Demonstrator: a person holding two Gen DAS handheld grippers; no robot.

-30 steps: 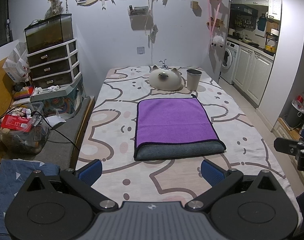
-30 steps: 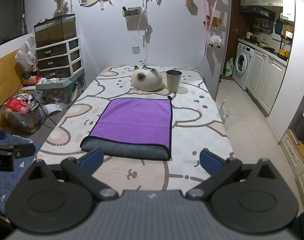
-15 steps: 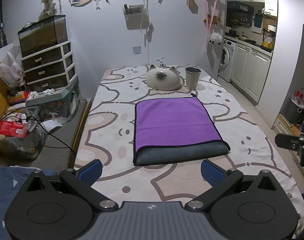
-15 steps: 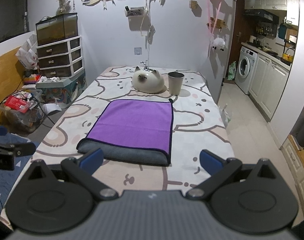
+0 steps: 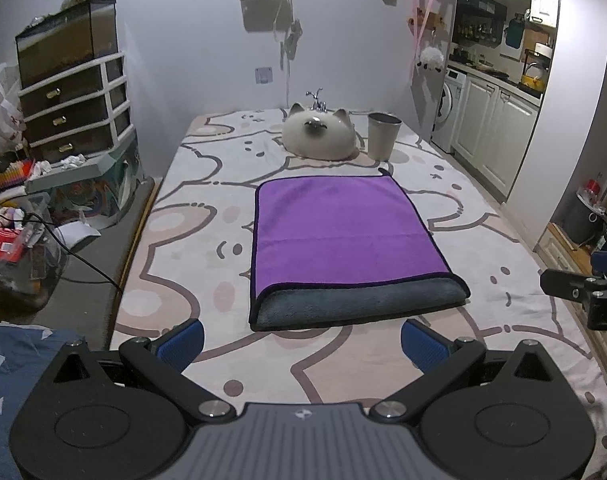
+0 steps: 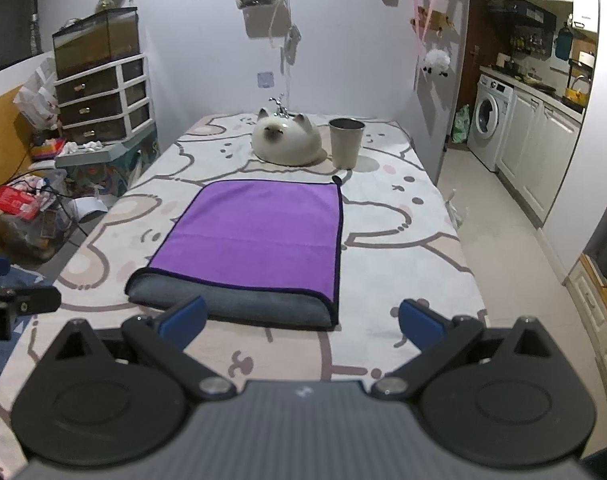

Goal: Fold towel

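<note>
A purple towel [image 5: 339, 228] lies folded on the patterned table, its grey underside showing as a band along the near edge [image 5: 359, 300]. It also shows in the right wrist view [image 6: 259, 232]. My left gripper [image 5: 302, 342] is open and empty, just short of the towel's near edge. My right gripper [image 6: 302, 322] is open and empty above the near edge, its left fingertip [image 6: 185, 318] over the grey band. The right gripper appears at the right edge of the left wrist view [image 5: 583, 288].
A cat-shaped ceramic piece [image 5: 317, 134] and a grey cup [image 5: 383, 136] stand behind the towel. The table [image 5: 207, 208] has a cartoon cloth. Drawers and clutter [image 5: 71, 100] stand at the left; kitchen cabinets [image 5: 495, 128] at the right.
Both grippers have moved slightly forward toward the towel and stay open. The towel has not moved.
</note>
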